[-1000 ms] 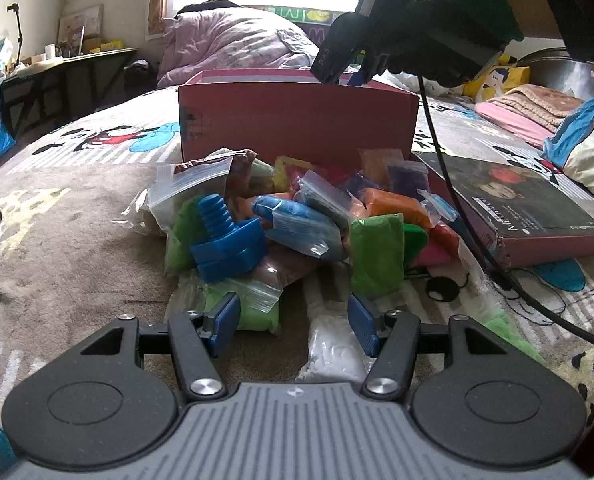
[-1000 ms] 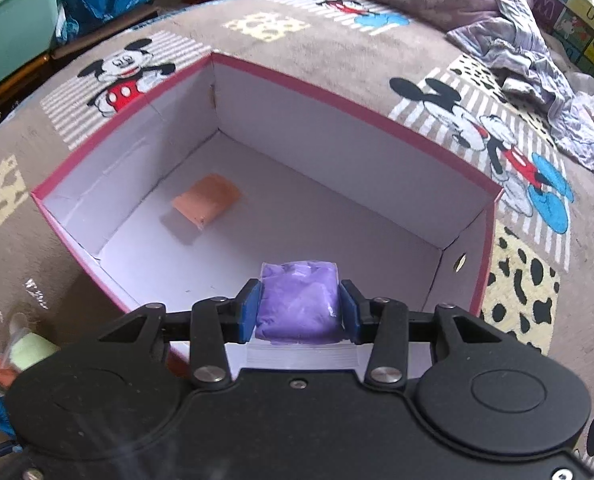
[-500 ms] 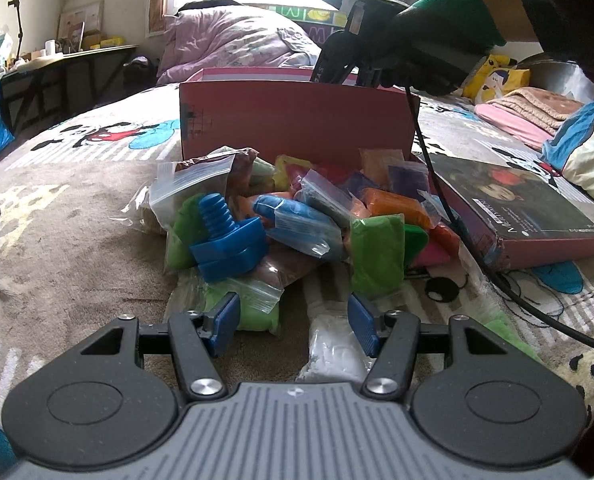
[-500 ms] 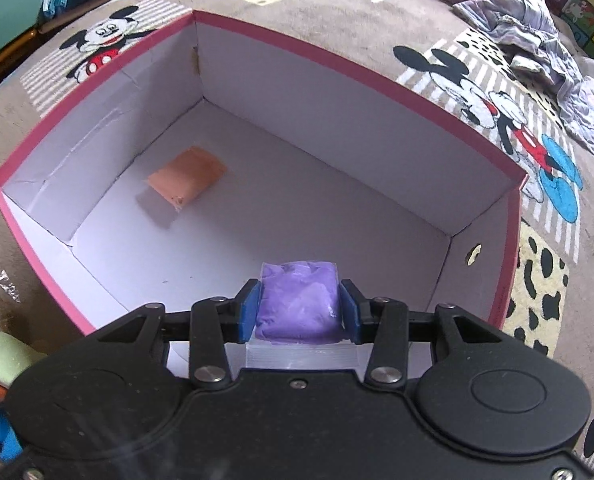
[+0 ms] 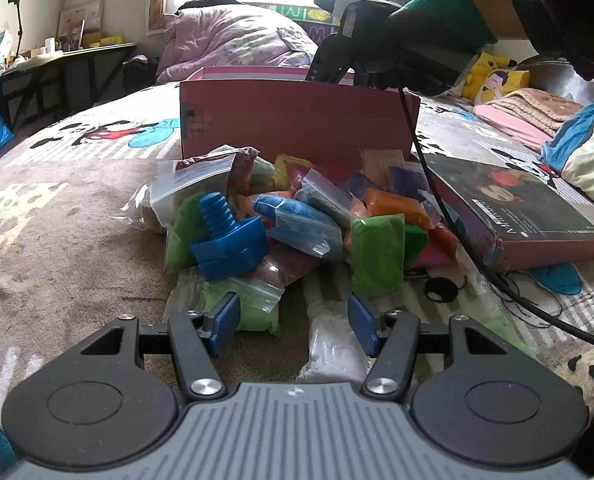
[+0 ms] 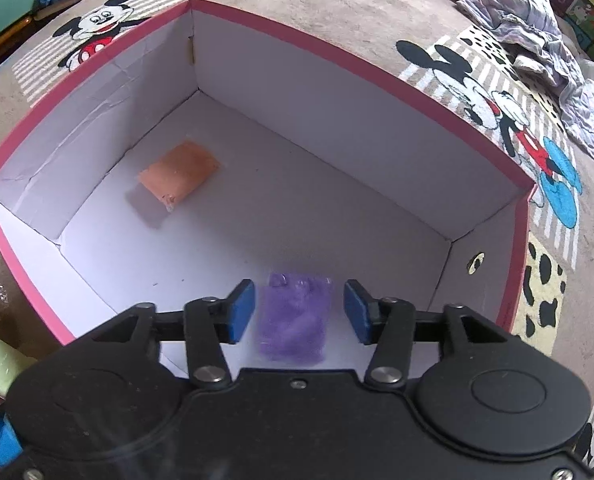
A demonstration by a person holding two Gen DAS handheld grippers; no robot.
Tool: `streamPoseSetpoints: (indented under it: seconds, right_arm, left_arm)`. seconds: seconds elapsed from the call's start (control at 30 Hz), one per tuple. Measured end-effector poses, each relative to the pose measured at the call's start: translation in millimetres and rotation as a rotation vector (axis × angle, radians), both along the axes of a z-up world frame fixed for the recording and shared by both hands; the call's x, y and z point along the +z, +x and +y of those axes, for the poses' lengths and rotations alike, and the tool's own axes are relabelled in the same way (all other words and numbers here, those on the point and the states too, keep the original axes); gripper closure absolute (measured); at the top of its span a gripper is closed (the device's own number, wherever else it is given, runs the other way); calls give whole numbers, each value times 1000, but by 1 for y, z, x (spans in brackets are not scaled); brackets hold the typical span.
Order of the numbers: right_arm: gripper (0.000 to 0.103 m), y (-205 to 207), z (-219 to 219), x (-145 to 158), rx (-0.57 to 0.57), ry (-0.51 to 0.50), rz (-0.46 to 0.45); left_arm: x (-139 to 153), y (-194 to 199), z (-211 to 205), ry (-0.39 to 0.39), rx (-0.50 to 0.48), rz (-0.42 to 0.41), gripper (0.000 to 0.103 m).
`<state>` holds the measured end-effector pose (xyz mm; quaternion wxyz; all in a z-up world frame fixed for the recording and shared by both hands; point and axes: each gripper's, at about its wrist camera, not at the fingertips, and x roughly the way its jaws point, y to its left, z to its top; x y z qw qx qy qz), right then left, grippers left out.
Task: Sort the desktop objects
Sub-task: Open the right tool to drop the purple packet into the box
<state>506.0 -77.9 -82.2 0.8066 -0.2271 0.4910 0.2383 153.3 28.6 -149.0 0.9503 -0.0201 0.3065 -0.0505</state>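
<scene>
The purple packet (image 6: 293, 318) is blurred in the right wrist view, so it looks to be dropping free toward the white floor of the pink box (image 6: 361, 64), though I can't tell whether it has touched down yet. It sits between the blue pads of the right gripper (image 6: 299, 312), which is parting its jaws and has visible gaps on both sides, so nothing is pinched any more. Farther in, near the far left corner, an orange packet (image 6: 179, 176) already lies flat on the box floor.

That makes two pieces in the box at most, and the sorting is barely begun. In front of the box's near wall, a heap of bagged coloured packets (image 5: 297, 216) is still piled on the blanket, with a blue plastic bolt (image 5: 227, 236) resting on it and the box lid (image 5: 513, 216) just beside.

The left gripper (image 5: 293, 322) waits low before the heap, jaws partly apart and empty, a white bag (image 5: 331, 344) lying beneath them.
</scene>
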Motion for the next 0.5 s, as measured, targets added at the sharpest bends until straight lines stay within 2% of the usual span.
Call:
streamPoseSetpoints:
  seconds: [0.2, 0.5]
  right_arm:
    - [50, -2, -5, 7, -16, 13, -22]
    - [40, -17, -20, 30, -50, 82, -84]
  left_arm:
    - [0, 0, -1, 8, -2, 0, 45]
    - [0, -2, -3, 23, -5, -7, 45]
